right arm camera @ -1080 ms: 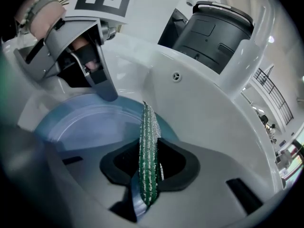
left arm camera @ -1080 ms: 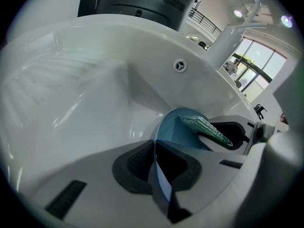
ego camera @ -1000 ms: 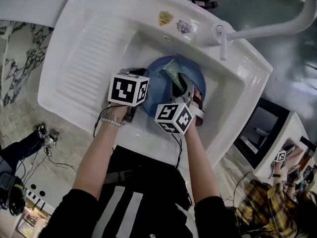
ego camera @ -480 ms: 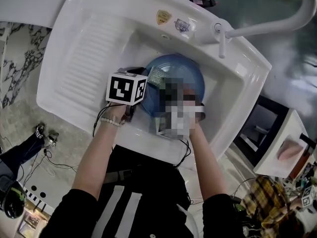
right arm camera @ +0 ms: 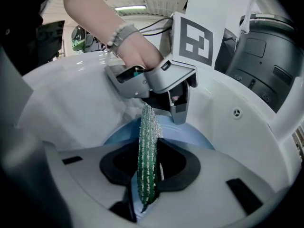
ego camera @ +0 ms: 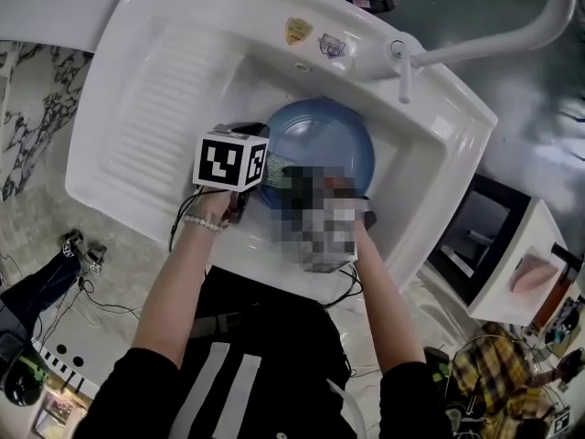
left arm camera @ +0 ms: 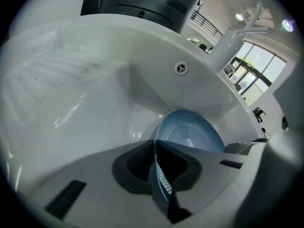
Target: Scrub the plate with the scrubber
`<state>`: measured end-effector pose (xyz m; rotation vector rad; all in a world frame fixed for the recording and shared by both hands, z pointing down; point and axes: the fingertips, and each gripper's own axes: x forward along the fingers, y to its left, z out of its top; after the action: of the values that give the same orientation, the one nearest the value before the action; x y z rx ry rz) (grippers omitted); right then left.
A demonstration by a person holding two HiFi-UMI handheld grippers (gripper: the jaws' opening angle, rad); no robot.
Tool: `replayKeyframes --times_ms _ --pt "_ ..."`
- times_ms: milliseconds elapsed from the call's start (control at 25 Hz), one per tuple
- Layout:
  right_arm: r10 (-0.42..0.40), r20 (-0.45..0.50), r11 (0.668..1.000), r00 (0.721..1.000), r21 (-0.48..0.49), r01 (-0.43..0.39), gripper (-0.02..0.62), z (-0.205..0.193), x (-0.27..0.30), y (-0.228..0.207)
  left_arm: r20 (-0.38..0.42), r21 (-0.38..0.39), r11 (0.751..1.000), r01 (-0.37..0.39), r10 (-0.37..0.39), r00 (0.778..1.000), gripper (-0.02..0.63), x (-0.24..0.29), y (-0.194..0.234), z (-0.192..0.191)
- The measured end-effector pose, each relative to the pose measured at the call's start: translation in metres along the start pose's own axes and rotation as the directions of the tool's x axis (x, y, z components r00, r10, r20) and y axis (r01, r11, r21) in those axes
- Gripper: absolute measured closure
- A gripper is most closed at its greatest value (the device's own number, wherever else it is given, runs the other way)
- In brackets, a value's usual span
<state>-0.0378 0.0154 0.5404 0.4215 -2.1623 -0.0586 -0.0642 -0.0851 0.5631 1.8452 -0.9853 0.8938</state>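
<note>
White sink (ego camera: pixel 137 108) | left claw (left arm camera: pixel 159 172) pinches plate (left arm camera: pixel 190 137) rim | right claw (right arm camera: pixel 148 184) pinches scrubber (right arm camera: pixel 146 141) | forearms (ego camera: pixel 178 282) reaching down

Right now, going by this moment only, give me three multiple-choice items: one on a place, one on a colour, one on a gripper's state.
1. Where does the plate lie?
A) on a stove
B) in the sink basin
C) in a drying rack

2. What colour is the scrubber?
A) green
B) yellow
C) red

3. What state is the left gripper in?
A) open and empty
B) shut on the plate's rim
C) shut on a cup

Key:
1 B, white basin walls surround the plate.
2 A, the right gripper view shows a green mesh pad between its jaws.
3 B, the left gripper view shows the blue rim pinched between its jaws.
</note>
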Motion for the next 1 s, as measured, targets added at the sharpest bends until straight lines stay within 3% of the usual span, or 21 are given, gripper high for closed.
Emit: replayKeyframes --times_ms 400,640,800,1000 --pt "0.223 -0.006 0.975 0.975 0.01 -0.223 0.499 -0.006 -0.021 0.038 0.002 0.002 1.0 -0.001 0.001 1.0 0.589 0.0 0.0 0.001" --pt "0.28 -0.061 0.96 0.958 -0.003 -0.281 0.499 -0.017 -0.036 0.044 0.0 0.001 1.0 -0.004 0.004 1.0 0.589 0.0 0.0 0.0" --pt "0.224 -0.063 0.975 0.973 0.008 -0.224 0.499 -0.022 -0.049 0.025 0.002 0.003 1.0 -0.001 0.001 1.0 0.589 0.0 -0.001 0.001" --pt "-0.027 -0.064 0.999 0.998 0.03 0.029 0.499 -0.029 -0.054 -0.038 0.003 0.004 1.0 -0.001 0.001 1.0 0.589 -0.001 0.0 0.001"
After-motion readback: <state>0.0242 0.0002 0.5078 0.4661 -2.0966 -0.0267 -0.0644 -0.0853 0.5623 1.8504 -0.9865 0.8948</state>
